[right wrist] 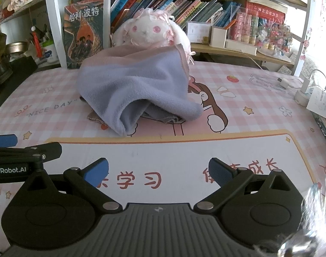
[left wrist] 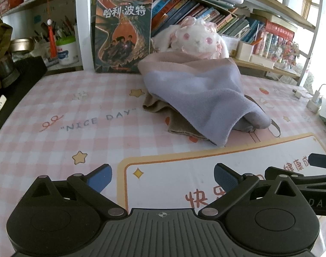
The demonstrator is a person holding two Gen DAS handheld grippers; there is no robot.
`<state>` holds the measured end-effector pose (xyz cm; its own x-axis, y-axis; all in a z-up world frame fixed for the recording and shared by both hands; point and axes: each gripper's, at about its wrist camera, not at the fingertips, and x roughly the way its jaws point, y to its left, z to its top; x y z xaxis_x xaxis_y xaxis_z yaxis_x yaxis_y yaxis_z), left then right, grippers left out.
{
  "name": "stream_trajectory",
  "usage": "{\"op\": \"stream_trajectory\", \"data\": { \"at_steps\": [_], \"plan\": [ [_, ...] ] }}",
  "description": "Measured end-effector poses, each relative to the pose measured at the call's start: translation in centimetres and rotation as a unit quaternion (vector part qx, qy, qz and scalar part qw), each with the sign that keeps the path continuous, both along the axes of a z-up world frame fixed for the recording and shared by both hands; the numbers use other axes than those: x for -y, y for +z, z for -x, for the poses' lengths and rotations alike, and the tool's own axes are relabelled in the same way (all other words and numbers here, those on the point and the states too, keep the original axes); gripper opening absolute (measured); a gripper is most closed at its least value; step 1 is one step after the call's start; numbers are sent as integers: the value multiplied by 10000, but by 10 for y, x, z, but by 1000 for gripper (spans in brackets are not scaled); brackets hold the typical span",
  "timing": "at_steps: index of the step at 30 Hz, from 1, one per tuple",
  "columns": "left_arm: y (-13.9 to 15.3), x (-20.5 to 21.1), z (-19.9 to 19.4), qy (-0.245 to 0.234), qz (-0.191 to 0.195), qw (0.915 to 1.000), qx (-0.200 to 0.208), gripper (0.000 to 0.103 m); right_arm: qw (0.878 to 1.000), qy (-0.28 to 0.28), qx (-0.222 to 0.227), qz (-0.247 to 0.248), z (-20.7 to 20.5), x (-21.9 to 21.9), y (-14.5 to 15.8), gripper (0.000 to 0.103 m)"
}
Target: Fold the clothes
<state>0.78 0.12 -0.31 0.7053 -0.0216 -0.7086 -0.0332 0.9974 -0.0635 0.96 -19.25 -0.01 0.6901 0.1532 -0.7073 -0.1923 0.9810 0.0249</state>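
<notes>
A: Lilac fleece garment (left wrist: 197,98) with pink band, heaped mid-desk on pink checked desk mat (left wrist: 55,111). Left wrist view?

B: Left gripper (left wrist: 163,178) low over white panel of mat, blue pads (left wrist: 100,177) spread wide, nothing between. Garment well ahead, lying partly over beige cloth (left wrist: 178,126). White plush rabbit (left wrist: 195,38) right behind heap, Harry Potter book (left wrist: 123,34) propped upright to its left. Right gripper's finger (left wrist: 321,160) poking in at right edge.

A: Right wrist view?

B: Right gripper (right wrist: 158,172) also above mat's white panel, pads (right wrist: 221,171) wide apart, empty. Same garment (right wrist: 137,87) ahead, slightly left of centre, folded edge nearest. Beige cloth (right wrist: 96,118) peeking out underneath. Rabbit (right wrist: 150,32) behind, book (right wrist: 85,34) left. Left gripper's arm (right wrist: 25,152) at left edge. Charger plugs (right wrist: 302,92) on far right.
</notes>
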Motion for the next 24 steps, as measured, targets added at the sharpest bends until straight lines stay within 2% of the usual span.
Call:
{"op": "stream_trajectory", "data": {
  "at_steps": [13,24],
  "plan": [
    [-5,15,-5,186,-25,9996,-218,102,9996,208,-156,-65,-10,9,-6,101],
    [3,70,-14,734,-208,9971,-28,102,9969,719,-203,-246,-37,60,-6,101]
  ]
}}
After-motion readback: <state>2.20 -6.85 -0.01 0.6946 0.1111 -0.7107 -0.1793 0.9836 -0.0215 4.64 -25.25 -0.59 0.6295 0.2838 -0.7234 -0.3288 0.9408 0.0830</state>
